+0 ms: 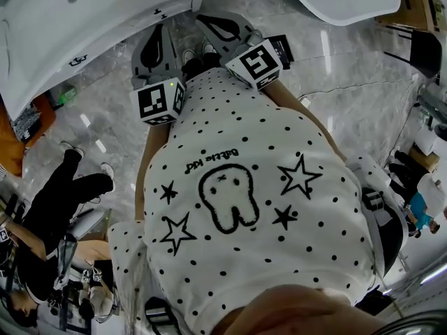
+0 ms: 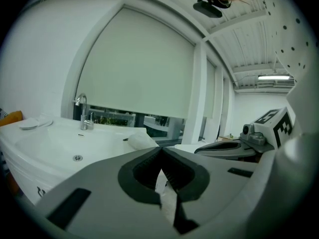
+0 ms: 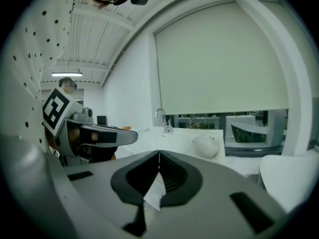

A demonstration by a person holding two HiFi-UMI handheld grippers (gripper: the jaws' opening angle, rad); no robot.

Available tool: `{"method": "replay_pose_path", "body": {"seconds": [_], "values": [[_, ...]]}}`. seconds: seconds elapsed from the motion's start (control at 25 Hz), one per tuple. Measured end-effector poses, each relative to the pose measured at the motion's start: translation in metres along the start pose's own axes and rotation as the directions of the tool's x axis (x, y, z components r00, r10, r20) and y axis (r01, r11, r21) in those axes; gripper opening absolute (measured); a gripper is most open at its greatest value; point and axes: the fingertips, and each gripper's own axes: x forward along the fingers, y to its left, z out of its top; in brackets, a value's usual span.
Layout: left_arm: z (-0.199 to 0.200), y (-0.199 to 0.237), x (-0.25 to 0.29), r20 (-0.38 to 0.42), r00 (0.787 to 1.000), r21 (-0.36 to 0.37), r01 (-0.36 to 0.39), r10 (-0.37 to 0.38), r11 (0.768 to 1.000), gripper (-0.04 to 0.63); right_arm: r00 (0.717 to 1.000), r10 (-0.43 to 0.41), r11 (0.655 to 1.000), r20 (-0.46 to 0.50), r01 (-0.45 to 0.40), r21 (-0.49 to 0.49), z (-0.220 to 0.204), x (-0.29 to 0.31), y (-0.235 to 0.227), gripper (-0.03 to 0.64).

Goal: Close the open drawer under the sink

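Two closed hand-held grippers in front of the white sink

The left hand-held gripper [image 2: 161, 149] and the right hand-held gripper [image 3: 159, 153] are side by side, just in front of the sink [image 1: 63, 26]. Both point toward it and do not touch it. On each one the jaws are closed, the tips meet, and nothing is between them. A person in a white shirt with black dots [image 1: 244, 208] holds them and stands on a grey marble floor [image 1: 335, 68] before the sink. At the back of the sink stands a metal tap [image 2: 82, 111], and behind it hangs a pale window blind [image 2: 139, 68]. A small white lump [image 3: 206, 146] lies on the sink's rim, to the right of the tap. The drawer is under the sink, but the basin covers that place from above and no view shows it clearly.
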Motion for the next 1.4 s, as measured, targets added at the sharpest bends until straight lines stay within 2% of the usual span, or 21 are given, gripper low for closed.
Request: {"method": "replay_pose_path", "body": {"seconds": [0.28, 0.4, 0.76, 0.96, 1.2, 1.4], "values": [[0.012, -0.006, -0.028, 0.014, 0.999, -0.023, -0.034, 0.034, 0.999, 0.005, 1.0, 0.0, 1.0, 0.001, 0.0, 0.015, 0.01, -0.018, 0.013, 0.014], [0.008, -0.015, -0.025, 0.027, 0.998, -0.041, -0.048, 0.049, 0.998, 0.005, 1.0, 0.004, 1.0, 0.006, -0.004, 0.016, 0.004, -0.027, 0.004, 0.014], [0.008, -0.023, -0.037, 0.058, 0.997, -0.028, -0.048, 0.05, 0.998, 0.005, 0.998, 0.063, 0.998, 0.008, -0.063, -0.017, 0.008, -0.027, 0.018, 0.014], [0.002, -0.025, -0.039, 0.056, 0.996, -0.059, -0.063, 0.067, 0.996, 0.005, 0.995, 0.095, 0.995, 0.014, -0.094, -0.042, 0.005, -0.031, 0.022, 0.014], [0.002, -0.022, -0.05, 0.044, 0.996, -0.072, -0.073, 0.077, 0.995, 0.005, 0.996, 0.085, 0.996, 0.016, -0.084, -0.037, 0.009, -0.035, 0.029, 0.014], [0.009, -0.029, -0.048, 0.049, 0.996, -0.054, -0.07, 0.073, 0.996, 0.005, 0.996, 0.084, 0.996, 0.009, -0.084, -0.035, 0.013, -0.041, 0.025, 0.014]]}}
